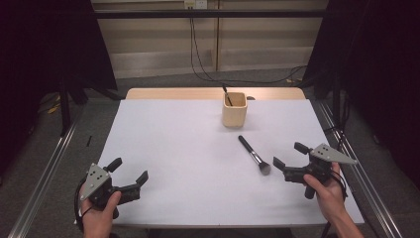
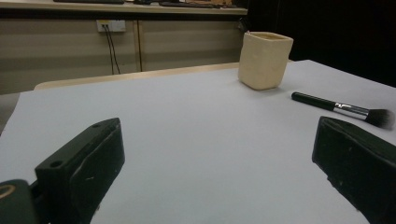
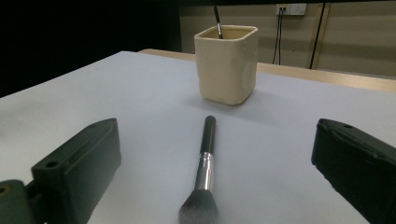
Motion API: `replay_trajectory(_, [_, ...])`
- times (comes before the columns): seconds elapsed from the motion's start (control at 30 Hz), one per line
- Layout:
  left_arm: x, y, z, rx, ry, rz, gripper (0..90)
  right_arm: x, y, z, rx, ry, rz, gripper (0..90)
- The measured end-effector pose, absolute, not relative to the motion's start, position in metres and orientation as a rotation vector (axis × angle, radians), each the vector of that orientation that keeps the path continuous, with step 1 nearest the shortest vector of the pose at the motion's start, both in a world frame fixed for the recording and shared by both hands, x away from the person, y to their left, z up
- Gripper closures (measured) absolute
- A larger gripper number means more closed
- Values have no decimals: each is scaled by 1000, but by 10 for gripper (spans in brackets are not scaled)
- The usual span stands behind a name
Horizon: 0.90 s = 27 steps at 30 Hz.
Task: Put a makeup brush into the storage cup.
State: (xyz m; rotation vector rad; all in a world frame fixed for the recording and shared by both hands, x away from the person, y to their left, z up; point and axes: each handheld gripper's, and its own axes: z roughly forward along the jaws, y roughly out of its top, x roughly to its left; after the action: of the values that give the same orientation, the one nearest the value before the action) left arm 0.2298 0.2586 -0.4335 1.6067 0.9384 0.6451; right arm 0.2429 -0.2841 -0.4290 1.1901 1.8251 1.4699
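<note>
A makeup brush [image 1: 254,155] with a black handle, silver ferrule and dark bristles lies flat on the white table sheet [image 1: 188,148], bristles toward me. In the right gripper view the brush [image 3: 204,164] lies straight ahead between the jaws. A cream square cup [image 1: 234,109] stands behind it with a thin black stick [image 1: 227,95] leaning inside. My right gripper [image 1: 286,156] is open just right of the bristles, not touching. My left gripper [image 1: 130,170] is open at the near left, empty. The left gripper view has the cup [image 2: 264,59] and brush [image 2: 343,108] at the right.
A bare wooden table edge [image 1: 173,93] runs behind the sheet. Metal rails [image 1: 49,163] flank the table on both sides. Cables [image 1: 198,59] hang from a wall socket behind.
</note>
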Motion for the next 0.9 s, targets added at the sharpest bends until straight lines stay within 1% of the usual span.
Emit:
replay_trajectory(0.5, [227,262,-434,1606,957,657,25,289,-263,-414,1128,1984,1423,9])
replay_trajectory(0.9, [225,262,-434,1608,961,667,24,309,-253,-408,1133,2117,1344,14])
